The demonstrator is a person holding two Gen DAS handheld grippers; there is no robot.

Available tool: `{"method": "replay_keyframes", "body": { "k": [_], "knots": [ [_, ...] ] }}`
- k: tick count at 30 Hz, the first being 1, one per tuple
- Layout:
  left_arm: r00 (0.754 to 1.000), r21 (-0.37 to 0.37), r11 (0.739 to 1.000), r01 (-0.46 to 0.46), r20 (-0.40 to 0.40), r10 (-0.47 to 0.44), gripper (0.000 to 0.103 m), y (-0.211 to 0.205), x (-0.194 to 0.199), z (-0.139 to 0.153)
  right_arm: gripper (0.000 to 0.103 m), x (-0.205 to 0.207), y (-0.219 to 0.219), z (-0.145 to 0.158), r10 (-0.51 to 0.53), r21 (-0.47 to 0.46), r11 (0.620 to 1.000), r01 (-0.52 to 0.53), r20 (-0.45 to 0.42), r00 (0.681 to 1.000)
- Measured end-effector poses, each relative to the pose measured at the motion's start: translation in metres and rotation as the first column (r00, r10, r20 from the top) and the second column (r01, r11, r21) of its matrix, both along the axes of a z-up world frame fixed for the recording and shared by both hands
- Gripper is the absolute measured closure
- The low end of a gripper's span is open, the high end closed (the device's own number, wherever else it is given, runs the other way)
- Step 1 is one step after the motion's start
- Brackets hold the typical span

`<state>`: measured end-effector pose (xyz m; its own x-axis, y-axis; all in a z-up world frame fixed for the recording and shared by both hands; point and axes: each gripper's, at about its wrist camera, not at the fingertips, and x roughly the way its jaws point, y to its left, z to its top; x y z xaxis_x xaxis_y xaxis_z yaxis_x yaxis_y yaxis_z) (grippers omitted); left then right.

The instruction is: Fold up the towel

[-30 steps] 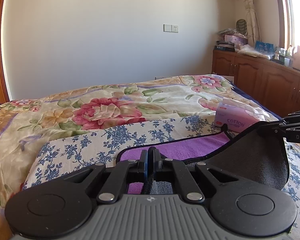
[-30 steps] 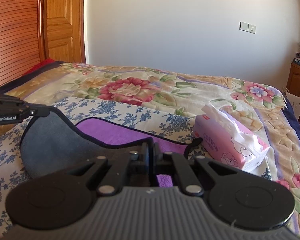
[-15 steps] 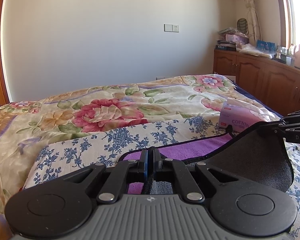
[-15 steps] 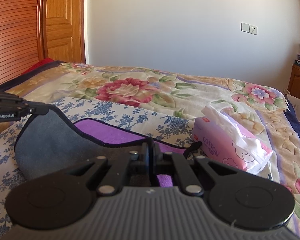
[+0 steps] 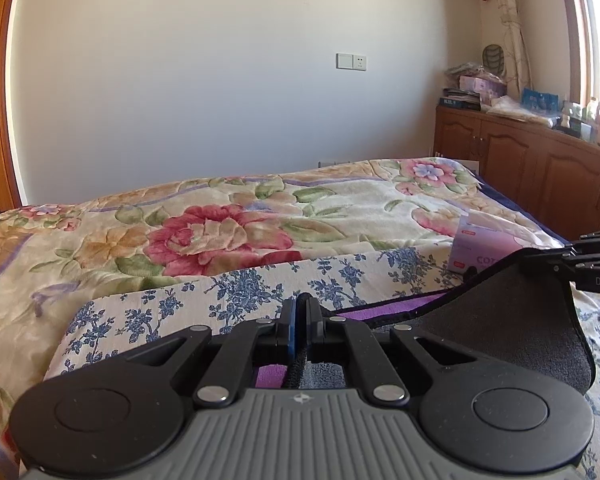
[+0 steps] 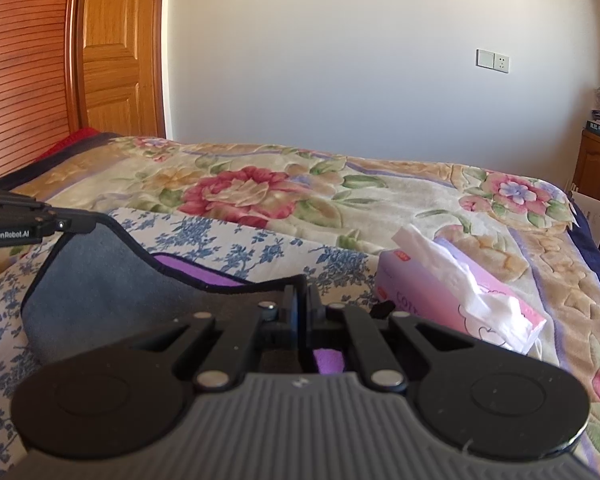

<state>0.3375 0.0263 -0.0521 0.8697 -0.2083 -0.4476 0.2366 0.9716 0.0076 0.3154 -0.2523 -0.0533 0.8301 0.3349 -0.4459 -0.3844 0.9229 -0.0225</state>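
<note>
The towel [image 5: 512,320] is grey on one face and purple on the other, with a dark hem. It lies on a blue-flowered cloth [image 5: 220,292] on the bed. My left gripper [image 5: 299,320] is shut on one near corner of the towel and holds it lifted. My right gripper [image 6: 300,312] is shut on the other near corner. The towel [image 6: 100,280] sags between them, grey side up, over its purple part [image 6: 204,272]. Each gripper shows at the edge of the other's view.
A pink tissue box [image 6: 452,300] stands on the bed just right of the towel, also in the left wrist view [image 5: 484,248]. The floral bedspread [image 5: 228,232] stretches ahead to the wall. A wooden cabinet [image 5: 540,176] stands on the right, a wooden door [image 6: 116,60] on the left.
Both grippers have carried the held towel edge forward over the towel, so less purple shows. The tissue box sits closer in both views.
</note>
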Motion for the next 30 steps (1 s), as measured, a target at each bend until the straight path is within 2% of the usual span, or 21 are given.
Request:
{"method": "replay_keyframes", "body": {
  "k": [7, 20, 30],
  "knots": [
    [1.000, -0.010, 1.000, -0.011, 0.013, 0.012, 0.097, -0.001, 0.007, 0.003, 0.098, 0.005, 0.001, 0.006, -0.003, 0.001, 1.000, 0.003, 0.021, 1.000],
    [0.999, 0.032, 0.999, -0.015, 0.040, 0.014, 0.097, -0.009, 0.019, 0.012, 0.098, 0.016, -0.001, 0.008, -0.020, -0.003, 1.000, 0.020, 0.041, 0.999],
    [0.998, 0.035, 0.999, -0.029, 0.048, 0.028, 0.097, -0.012, 0.027, 0.011, 0.098, 0.026, -0.001, 0.000, -0.029, -0.026, 0.999, 0.030, 0.039, 0.999]
  ]
}}
